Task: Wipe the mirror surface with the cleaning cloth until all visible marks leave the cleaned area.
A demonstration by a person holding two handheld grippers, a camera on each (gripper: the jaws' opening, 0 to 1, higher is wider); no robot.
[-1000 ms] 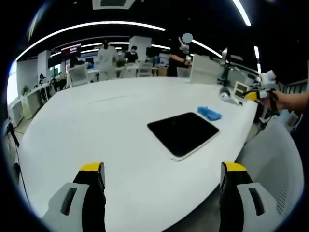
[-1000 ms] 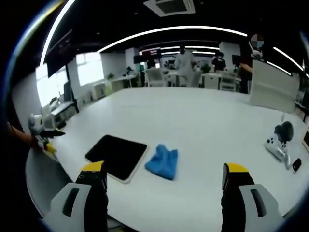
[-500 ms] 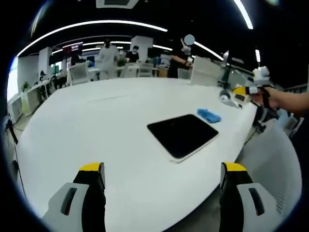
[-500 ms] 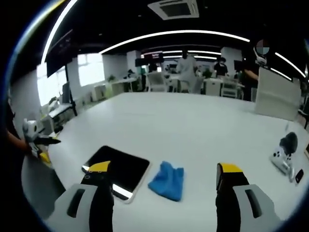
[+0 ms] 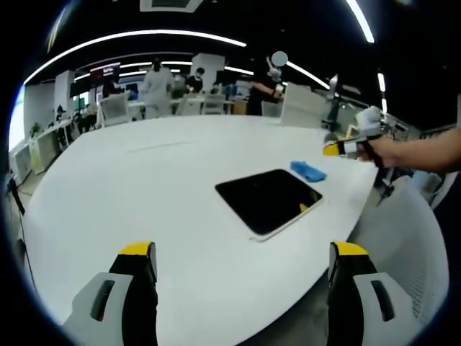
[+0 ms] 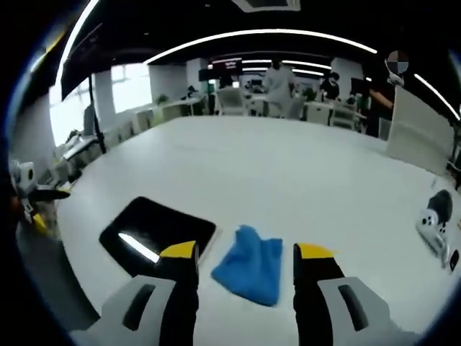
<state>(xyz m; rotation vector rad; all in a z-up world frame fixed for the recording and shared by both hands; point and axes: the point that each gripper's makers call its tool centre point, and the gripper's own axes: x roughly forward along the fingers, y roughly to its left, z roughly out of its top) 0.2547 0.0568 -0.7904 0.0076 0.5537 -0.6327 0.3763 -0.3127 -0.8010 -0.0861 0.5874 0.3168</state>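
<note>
The mirror (image 5: 268, 202) is a dark rectangle with a pale rim, lying flat on the white table (image 5: 144, 187). Just beyond its far corner lies the blue cleaning cloth (image 5: 307, 171). My left gripper (image 5: 241, 263) is open and hangs back over the table's near edge, well short of the mirror. A hand holds my right gripper (image 5: 344, 148) just right of the cloth. In the right gripper view, the open right gripper (image 6: 246, 250) hovers close over the cloth (image 6: 252, 268), one jaw to each side. The mirror (image 6: 155, 231) lies to its left. The left gripper (image 6: 27, 189) shows at the far left.
A white device (image 6: 434, 225) sits near the table's right edge in the right gripper view. A white chair back (image 5: 403, 245) stands beside the table by the mirror. People and desks (image 5: 158, 90) are far behind the table.
My right gripper has come down and forward over the cloth, and its jaws have drawn closer together. In the left gripper view it has slid left toward the cloth. The mirror and cloth lie still.
</note>
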